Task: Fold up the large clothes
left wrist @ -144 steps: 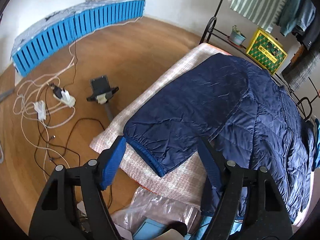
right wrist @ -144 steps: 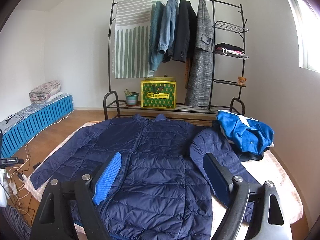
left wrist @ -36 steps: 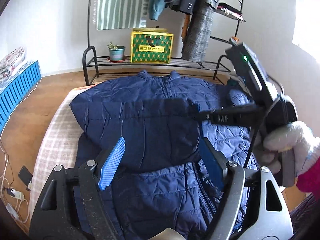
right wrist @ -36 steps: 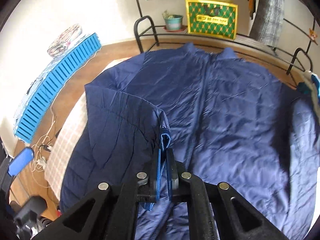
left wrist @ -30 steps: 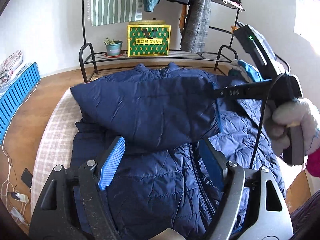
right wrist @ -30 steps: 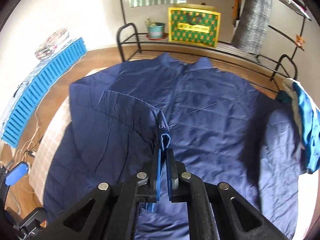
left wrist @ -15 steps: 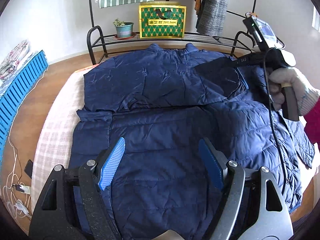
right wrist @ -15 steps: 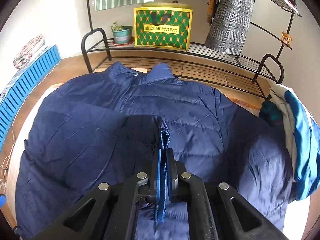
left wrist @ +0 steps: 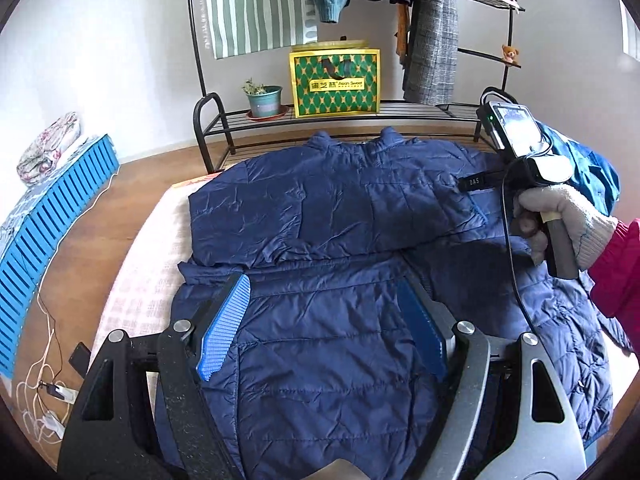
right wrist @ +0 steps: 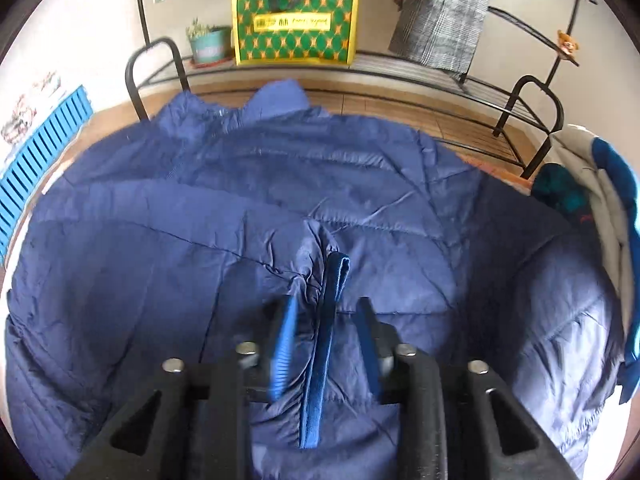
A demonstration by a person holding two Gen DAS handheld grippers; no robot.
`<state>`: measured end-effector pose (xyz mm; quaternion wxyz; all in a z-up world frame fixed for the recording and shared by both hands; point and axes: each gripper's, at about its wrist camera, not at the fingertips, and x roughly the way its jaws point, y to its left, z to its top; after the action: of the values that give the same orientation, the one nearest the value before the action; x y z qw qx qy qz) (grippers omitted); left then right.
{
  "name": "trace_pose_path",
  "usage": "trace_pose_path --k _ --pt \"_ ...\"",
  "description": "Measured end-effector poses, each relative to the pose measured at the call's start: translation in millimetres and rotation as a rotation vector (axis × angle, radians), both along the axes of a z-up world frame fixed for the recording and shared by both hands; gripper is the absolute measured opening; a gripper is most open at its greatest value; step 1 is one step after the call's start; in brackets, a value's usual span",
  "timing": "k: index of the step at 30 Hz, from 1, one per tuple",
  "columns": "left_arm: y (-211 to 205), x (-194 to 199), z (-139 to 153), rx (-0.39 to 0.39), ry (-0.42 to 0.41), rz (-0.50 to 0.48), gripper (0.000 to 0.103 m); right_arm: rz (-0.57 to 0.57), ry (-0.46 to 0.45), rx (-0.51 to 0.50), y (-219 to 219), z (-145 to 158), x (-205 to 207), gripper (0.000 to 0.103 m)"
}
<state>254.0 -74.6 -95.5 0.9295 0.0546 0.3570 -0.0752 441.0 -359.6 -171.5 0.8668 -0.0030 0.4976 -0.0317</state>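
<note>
The navy quilted puffer jacket (left wrist: 328, 280) lies flat on the pale checked bed cover (left wrist: 136, 264), collar toward the black metal clothes rack (left wrist: 208, 120) at the far end and hem toward the cameras; its long axis runs from near edge to rack, collar pointing away. One sleeve (left wrist: 340, 216) is laid crosswise over the chest, its long axis running side to side, its blue-trimmed cuff (right wrist: 326, 320) ending on the right half of the body; the other sleeve lies out along the right edge, not yet folded in.

The right gripper (right wrist: 326, 340) has its jaws parted with the cuff standing loose between them, touching neither pad as far as the blurred frame shows; I judge it released. The left gripper (left wrist: 320, 332) hangs spread wide above the lower front of the jacket, grasping nothing; the gloved hand (left wrist: 560, 220) holding the right tool shows at the side of its view.

What could go wrong: the slick puffy fabric may spring back, so the crossed sleeve could slide off the chest once nothing weighs on it; the cuff, upright between the jaws, could catch on a pad as the tool pulls away and drag the sleeve askew; folding the second sleeve over may shift the first; trapped air could make any later fold bulge open. The blue and white garment (right wrist: 612, 208) heaped at the right edge sits near that sleeve and might get caught up with it.
</note>
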Motion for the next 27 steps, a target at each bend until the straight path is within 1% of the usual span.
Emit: trace_pose_path --k 1,2,3,4,9,12,15,17,19,20,21,23,24,27 --pt "-1.5 -0.9 1.3 -0.002 -0.001 -0.004 0.079 -0.002 -0.010 0.002 -0.9 4.9 -3.9 0.039" --pt "-3.7 -2.3 3.1 -0.005 -0.003 -0.011 0.079 -0.004 -0.028 0.005 -2.0 15.4 -12.7 0.045" --pt "-5.8 -4.0 5.1 -0.007 -0.006 -0.016 0.079 0.001 -0.048 0.012 -2.6 24.7 -21.3 0.048" --pt "-7.8 -5.3 7.0 -0.007 -0.009 -0.019 0.079 0.006 -0.063 0.013 -2.6 34.3 -29.1 0.049" --pt "-21.5 -16.5 16.0 -0.013 -0.032 -0.045 0.079 0.018 -0.129 0.017 -11.1 79.0 -85.5 0.049" --pt "-29.7 -23.6 17.7 -0.023 -0.034 -0.078 0.079 -0.006 -0.157 0.018 -22.7 100.2 -123.6 0.049" --pt "-41.4 -32.0 17.5 -0.038 -0.029 -0.129 0.079 -0.048 -0.198 0.019 -40.7 121.8 -173.2 0.049" --pt "-52.4 -38.9 16.9 -0.066 -0.018 -0.184 0.079 -0.084 -0.225 -0.003 -53.0 133.7 -213.1 0.050" --pt "-67.1 -47.4 16.6 -0.106 -0.002 -0.263 0.079 -0.118 -0.244 -0.014 -63.9 141.2 -243.2 0.050" --pt "-74.3 -50.8 16.7 -0.114 0.006 -0.295 0.079 -0.147 -0.258 -0.009 -73.3 144.6 -265.8 0.050" --pt "-85.3 -55.6 16.8 -0.119 0.012 -0.332 0.079 -0.164 -0.264 -0.005 -79.2 146.4 -278.0 0.051" --pt "-109.3 -64.5 17.8 -0.129 0.028 -0.397 0.079 -0.229 -0.274 -0.014 -98.6 147.2 -315.5 0.052" --pt "-122.3 -68.2 17.6 -0.131 0.038 -0.428 0.078 -0.250 -0.275 -0.021 -105.6 146.7 -326.9 0.052" --pt "-167.5 -82.0 17.1 -0.154 0.075 -0.529 0.073 -0.346 -0.266 -0.014 -138.8 141.3 -371.2 0.052"
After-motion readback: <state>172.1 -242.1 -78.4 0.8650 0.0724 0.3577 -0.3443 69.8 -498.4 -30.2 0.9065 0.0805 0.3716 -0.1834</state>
